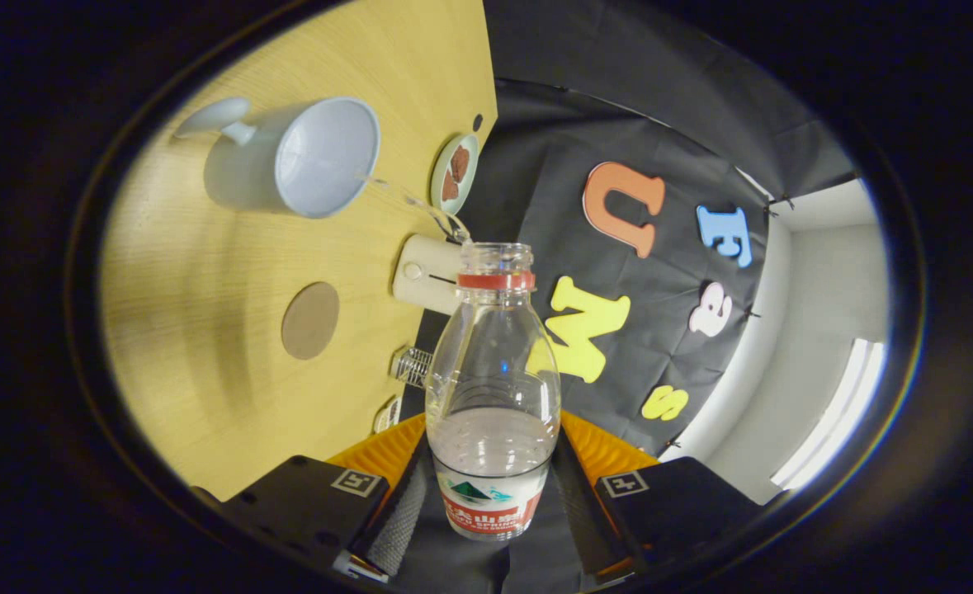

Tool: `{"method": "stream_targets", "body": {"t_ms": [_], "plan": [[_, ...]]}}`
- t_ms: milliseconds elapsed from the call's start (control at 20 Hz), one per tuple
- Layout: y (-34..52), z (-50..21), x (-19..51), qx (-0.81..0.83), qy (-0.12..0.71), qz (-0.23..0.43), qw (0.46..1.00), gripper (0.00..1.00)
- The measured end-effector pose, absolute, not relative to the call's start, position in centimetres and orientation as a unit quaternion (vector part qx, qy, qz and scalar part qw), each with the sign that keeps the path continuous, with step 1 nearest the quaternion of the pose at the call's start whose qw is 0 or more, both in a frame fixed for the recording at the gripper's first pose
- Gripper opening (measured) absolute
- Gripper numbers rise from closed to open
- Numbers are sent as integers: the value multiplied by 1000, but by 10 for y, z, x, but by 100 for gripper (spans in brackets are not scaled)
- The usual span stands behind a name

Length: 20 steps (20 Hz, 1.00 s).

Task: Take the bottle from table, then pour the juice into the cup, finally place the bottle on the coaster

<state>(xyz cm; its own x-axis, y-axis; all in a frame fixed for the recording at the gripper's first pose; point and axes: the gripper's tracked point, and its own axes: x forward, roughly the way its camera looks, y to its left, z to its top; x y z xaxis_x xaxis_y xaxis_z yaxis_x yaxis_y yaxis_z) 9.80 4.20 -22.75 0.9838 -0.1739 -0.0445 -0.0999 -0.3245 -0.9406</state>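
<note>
I have the bottle (493, 388) between the two fingers (395, 516), jaws pressing its lower body from both sides, its open neck pointing ahead. Beyond the neck, on the tabletop (205, 330), stands the cup (300, 157), with a thin stream running from the bottle's mouth to its rim. The coaster (310, 320) lies on the tabletop between the cup and my fingers. A small dish (454, 172) sits just beside the cup, near the tabletop's edge.

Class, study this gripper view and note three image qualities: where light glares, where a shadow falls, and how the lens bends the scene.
Gripper view: a bright strip glares on the white wall beyond the bottle, which the gripper clamps; the cup casts a soft shadow on the table; fisheye distortion curves the table edge.
</note>
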Motion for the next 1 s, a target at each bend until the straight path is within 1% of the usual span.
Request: {"method": "stream_targets", "body": {"t_ms": [550,1000], "plan": [[42,-219,99,-826,79,-36,557,81],[62,-209,99,-839,58,-35,540,82]]}}
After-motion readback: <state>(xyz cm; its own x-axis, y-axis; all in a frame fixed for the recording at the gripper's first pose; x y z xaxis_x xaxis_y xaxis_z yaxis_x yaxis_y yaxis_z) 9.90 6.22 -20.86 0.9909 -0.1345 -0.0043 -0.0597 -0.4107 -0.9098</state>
